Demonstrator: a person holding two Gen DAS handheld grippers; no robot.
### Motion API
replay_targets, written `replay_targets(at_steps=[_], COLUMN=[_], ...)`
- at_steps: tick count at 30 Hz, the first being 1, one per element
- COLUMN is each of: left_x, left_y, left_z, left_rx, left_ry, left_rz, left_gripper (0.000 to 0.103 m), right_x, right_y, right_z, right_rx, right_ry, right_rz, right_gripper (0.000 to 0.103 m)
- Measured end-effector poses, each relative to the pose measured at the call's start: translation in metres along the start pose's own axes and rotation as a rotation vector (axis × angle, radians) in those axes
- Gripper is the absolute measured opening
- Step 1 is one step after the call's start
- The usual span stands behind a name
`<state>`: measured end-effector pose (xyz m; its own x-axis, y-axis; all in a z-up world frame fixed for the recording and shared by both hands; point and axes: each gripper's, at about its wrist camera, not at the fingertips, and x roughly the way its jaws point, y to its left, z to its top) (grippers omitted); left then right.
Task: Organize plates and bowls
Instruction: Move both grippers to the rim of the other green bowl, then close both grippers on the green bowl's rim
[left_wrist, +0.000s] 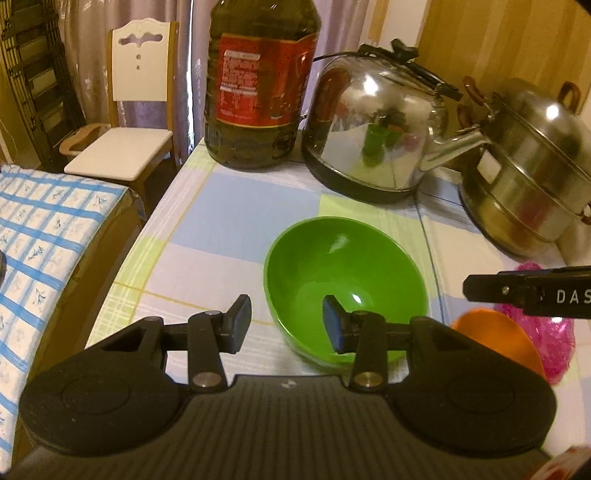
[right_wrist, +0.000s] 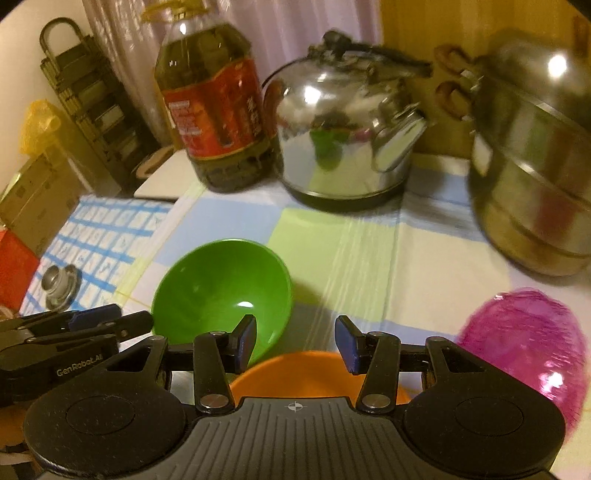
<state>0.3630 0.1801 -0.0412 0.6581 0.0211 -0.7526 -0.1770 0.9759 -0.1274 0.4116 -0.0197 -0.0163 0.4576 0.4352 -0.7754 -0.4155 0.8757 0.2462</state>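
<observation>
Two tongs come down over the bowls on the bench

The left tongs (left_wrist: 286, 325) stand part open and empty across the near rim of the green bowl (left_wrist: 343, 280) — well placed to pinch it. The right tongs (right_wrist: 295, 341), also part open and empty, hang above the orange bowl (right_wrist: 295, 373), just beside the green one.

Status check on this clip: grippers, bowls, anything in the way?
Left hand-held gripper open at green bowl rim. Right hand-held gripper open over orange bowl. Pink bowl beside; nothing blocking.
</observation>
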Motion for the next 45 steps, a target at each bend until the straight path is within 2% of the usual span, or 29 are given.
replay_targets(at_steps=[2,9,11,14,19,23,27,37,45], left_x=[0.009,0.037,0.043,0.049,0.057,0.062,0.061,0.052,0.019], left_y=[0.004,0.015,0.017,0.022,0.026,0.029,0.026,0.021,0.021], left_z=[0.002,0.012,0.014,0.016,0.014,0.013,0.013,0.017,0.026], left_rx=[-0.014,-0.040,-0.047,-0.073,-0.085,-0.086,-0.081,-0.063,-0.050], left_ry=[0.006,0.024,0.031,0.039,0.059,0.079,0.078,0.071,0.032], left_rz=[0.001,-0.013,-0.018,-0.039,-0.044,-0.054,-0.060,-0.039,-0.036], left_gripper=[0.038,0.038,0.035,0.032,0.022,0.011,0.007,0.006,0.006], right_x=[0.012,0.053,0.063,0.073,0.083,0.090,0.093,0.084,0.056], right_y=[-0.003,-0.012,-0.013,-0.012,-0.009,-0.004,-0.006,0.000,0.014], right_z=[0.005,0.020,0.023,0.026,0.026,0.024,0.022,0.024,0.033], right_rx=[0.008,0.022,0.019,0.004,0.008,-0.003,0.022,0.008,-0.007], right_ry=[0.022,0.090,0.108,0.135,0.171,0.198,0.210,0.193,0.143], right_rz=[0.028,0.030,0.028,0.021,0.023,0.018,0.022,0.003,0.009], right_gripper=[0.048,0.048,0.047,0.039,0.034,0.021,0.009,0.008,0.008])
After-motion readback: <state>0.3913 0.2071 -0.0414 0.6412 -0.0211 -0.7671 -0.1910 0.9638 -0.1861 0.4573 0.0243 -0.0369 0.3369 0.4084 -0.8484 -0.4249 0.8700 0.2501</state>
